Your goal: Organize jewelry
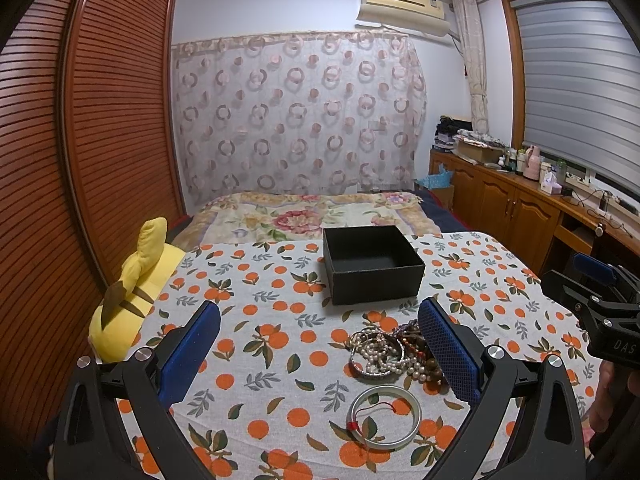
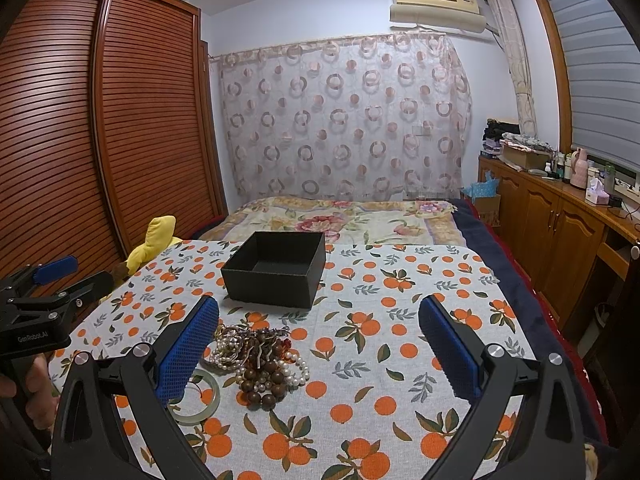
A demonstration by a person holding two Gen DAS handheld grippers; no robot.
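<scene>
An open, empty black box stands on the orange-print cloth. In front of it lies a tangled pile of pearl and brown bead bracelets. A pale jade bangle with a red cord lies nearest me. My left gripper is open and empty, above the cloth, its right finger beside the pile. My right gripper is open and empty, its left finger over the bangle and next to the pile. Each gripper shows at the edge of the other view.
The cloth-covered table stands at the foot of a bed with a floral blanket. A yellow plush toy lies at the table's left edge. A wooden wardrobe is on the left, wooden cabinets on the right.
</scene>
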